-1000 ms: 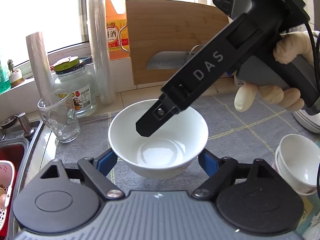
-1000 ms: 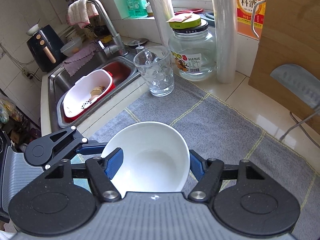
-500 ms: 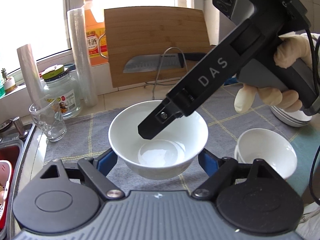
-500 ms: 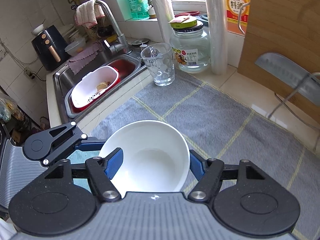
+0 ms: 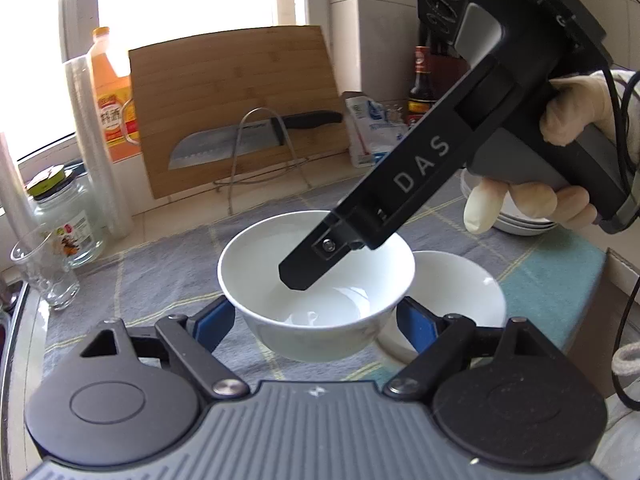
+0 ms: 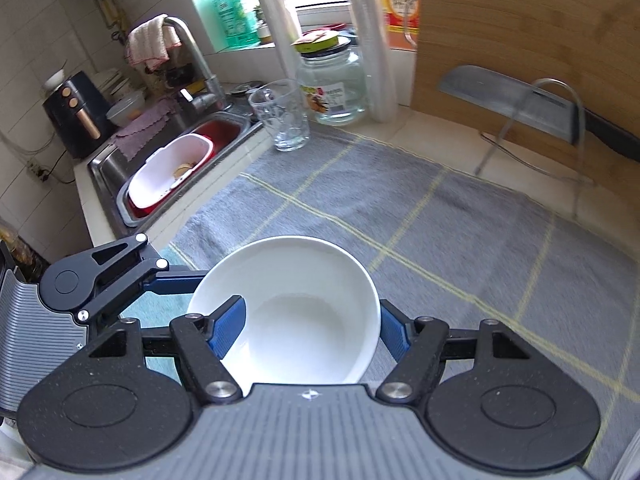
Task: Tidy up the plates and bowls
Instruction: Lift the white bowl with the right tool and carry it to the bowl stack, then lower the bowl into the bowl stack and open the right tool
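Both grippers, left [image 5: 316, 316] and right [image 6: 312, 330], clamp one bowl [image 5: 316, 280]; a second bowl [image 5: 460, 292], formerly far right, now sits just beyond the right jaw.

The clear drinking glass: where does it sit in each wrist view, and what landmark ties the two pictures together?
Left wrist: the drinking glass stands at the far left edge, on the grey mat's corner.
Right wrist: the drinking glass stands upper centre, at the mat's edge beside the sink.
Shared landmark: the lidded glass jar right behind it.
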### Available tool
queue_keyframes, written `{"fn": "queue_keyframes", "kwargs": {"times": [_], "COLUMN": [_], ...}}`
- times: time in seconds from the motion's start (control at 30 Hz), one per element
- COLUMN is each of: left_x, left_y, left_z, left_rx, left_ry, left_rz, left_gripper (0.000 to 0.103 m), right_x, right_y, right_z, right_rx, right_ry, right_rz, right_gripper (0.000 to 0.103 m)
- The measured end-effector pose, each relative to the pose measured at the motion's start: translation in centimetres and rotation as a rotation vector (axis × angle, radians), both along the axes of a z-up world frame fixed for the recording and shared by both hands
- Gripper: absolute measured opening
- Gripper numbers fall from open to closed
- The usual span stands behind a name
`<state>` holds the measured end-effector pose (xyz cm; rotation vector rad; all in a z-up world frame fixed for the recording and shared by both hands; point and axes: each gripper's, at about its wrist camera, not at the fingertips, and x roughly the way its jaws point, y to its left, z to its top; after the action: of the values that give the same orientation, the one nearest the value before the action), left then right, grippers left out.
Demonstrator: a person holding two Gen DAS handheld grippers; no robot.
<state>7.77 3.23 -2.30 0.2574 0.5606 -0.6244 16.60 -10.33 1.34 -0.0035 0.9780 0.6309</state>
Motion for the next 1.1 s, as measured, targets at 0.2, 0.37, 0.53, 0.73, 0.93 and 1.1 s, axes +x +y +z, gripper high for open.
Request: {"fn": "queue_keyframes", "kwargs": {"times": [0.2, 0.37, 0.53, 0.73, 0.93, 1.1], "left_x": [-0.8, -0.8, -0.6, -0.3, -0.2, -0.2], "left_y": [-1.9, -3.4, -4.5, -4.9, -5.1, -5.2], "left_z": [0.2, -0.4, -1.3, -2.0, -2.2, -2.3], "left_rx": [-0.007, -0.002, -0.004, 0.002, -0.003, -0.009], "left_ry": [-0.011, 0.002, 0.039, 0.075, 0.103, 0.119], "left_rz": [-0.068, -0.127, -0.163, -0.186, -0.196, -0.201], "left_gripper": [0.087, 0.087, 0.087, 0.087, 0.087, 0.089], "right_x": [-1.9, -3.2, -4.0, -4.2, -4.2, -4.1], "right_y": [-2.5, -4.2, -5.4, -6.0, -6.1, -6.2], "right_z": [0.4, 0.0, -0.8, -2.0, -2.3, -2.4], "right_rx": [-0.011, -0.027, -0.039, -0.050, -0.052, -0.051], "right_ry": [-0.013, -0.004, 0.013, 0.044, 0.051, 0.053], "right_rz": [-0.067, -0.116, -0.149, -0.169, -0.168, -0.168], "right_gripper": [0.076, 0.076, 0.076, 0.076, 0.076, 0.076]}}
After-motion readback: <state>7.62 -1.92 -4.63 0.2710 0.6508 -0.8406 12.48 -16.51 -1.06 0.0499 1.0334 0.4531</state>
